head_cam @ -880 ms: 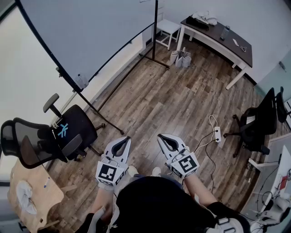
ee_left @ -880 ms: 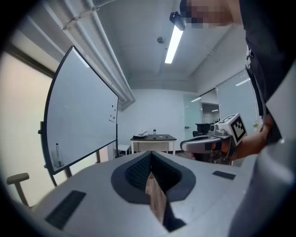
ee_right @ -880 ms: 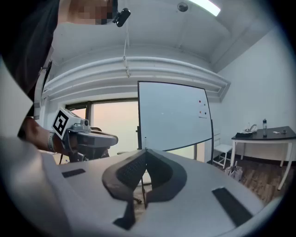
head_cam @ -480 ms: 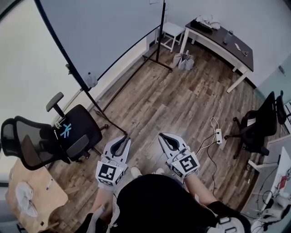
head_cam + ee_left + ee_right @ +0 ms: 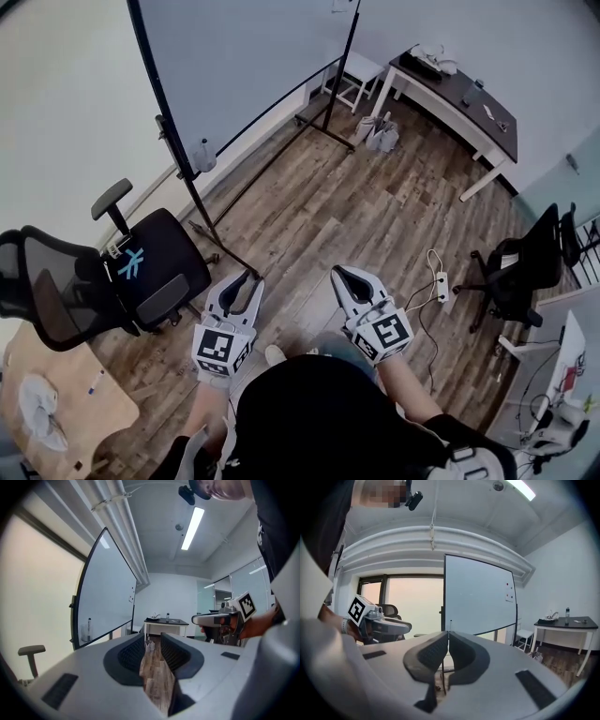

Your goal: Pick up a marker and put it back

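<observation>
A dark marker (image 5: 202, 148) stands upright in a small holder on the whiteboard (image 5: 253, 56) frame's left post; the left gripper view shows this marker (image 5: 89, 622) far ahead on the left. My left gripper (image 5: 246, 283) hovers over the wood floor, open, with only floor showing between its jaws (image 5: 152, 637). My right gripper (image 5: 342, 275) is held beside it, shut with nothing in it, and points at the whiteboard (image 5: 478, 597). Both grippers are well short of the marker. Each gripper view shows the other gripper off to one side.
A black office chair (image 5: 141, 272) stands left of the whiteboard's foot bar (image 5: 211, 239). Another black chair (image 5: 525, 267) and a power strip (image 5: 441, 281) are on the right. A dark-topped desk (image 5: 459, 89) and white stool (image 5: 361, 67) stand at the back. A wooden table (image 5: 56, 412) is at bottom left.
The whiteboard, its stand and the office chair have drawn nearer and shifted right in the head view. Both grippers keep their places in front of the person.
</observation>
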Demonstrator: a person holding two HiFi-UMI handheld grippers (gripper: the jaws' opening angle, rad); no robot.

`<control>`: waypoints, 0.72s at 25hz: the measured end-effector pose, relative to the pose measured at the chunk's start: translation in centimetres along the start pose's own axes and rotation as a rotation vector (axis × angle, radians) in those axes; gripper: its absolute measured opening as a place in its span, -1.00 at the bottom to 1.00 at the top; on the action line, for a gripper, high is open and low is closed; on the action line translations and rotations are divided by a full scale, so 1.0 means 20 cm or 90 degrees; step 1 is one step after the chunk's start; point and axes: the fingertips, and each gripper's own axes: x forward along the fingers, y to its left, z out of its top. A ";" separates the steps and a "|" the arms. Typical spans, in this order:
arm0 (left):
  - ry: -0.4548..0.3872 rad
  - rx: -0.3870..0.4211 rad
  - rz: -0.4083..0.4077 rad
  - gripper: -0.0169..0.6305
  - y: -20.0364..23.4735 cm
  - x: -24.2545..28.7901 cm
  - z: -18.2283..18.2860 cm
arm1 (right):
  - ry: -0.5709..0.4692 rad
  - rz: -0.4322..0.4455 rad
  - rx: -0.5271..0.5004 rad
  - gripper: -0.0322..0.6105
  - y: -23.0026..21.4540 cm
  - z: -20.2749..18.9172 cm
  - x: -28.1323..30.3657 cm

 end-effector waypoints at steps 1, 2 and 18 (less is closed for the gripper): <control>0.002 -0.006 0.002 -0.61 0.02 0.00 -0.01 | 0.002 0.000 -0.003 -0.85 0.01 0.00 0.02; 0.004 -0.008 0.004 -0.61 0.04 0.00 -0.02 | 0.005 -0.001 -0.004 -0.85 0.01 0.00 0.04; 0.053 -0.039 0.079 -0.61 0.44 0.52 -0.03 | 0.024 0.053 0.034 -0.86 -0.49 -0.04 0.60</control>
